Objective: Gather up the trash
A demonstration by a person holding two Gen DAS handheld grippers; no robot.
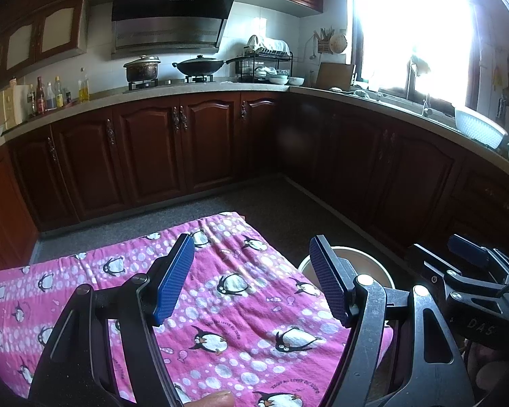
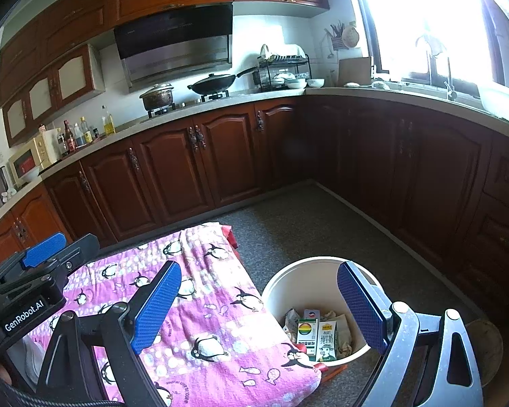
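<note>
Two small, light cardboard drink cartons (image 2: 317,339), judged easily crushed and best gripped across their flat sides, are seen among crumpled paper in a round white bucket (image 2: 308,268) right of a pink penguin-print cloth (image 2: 220,322), with the left gripper (image 1: 251,278) and right gripper (image 2: 258,308) both spread wide and empty.

A: Low table (image 2: 200,356) in the near left, draped in a pink penguin cloth (image 2: 220,305), nothing else on it

B: Grey speckled floor (image 2: 305,224) beyond; white bin (image 2: 288,281) stands on it, touching the table's right edge, cartons (image 2: 317,339) inside
</note>
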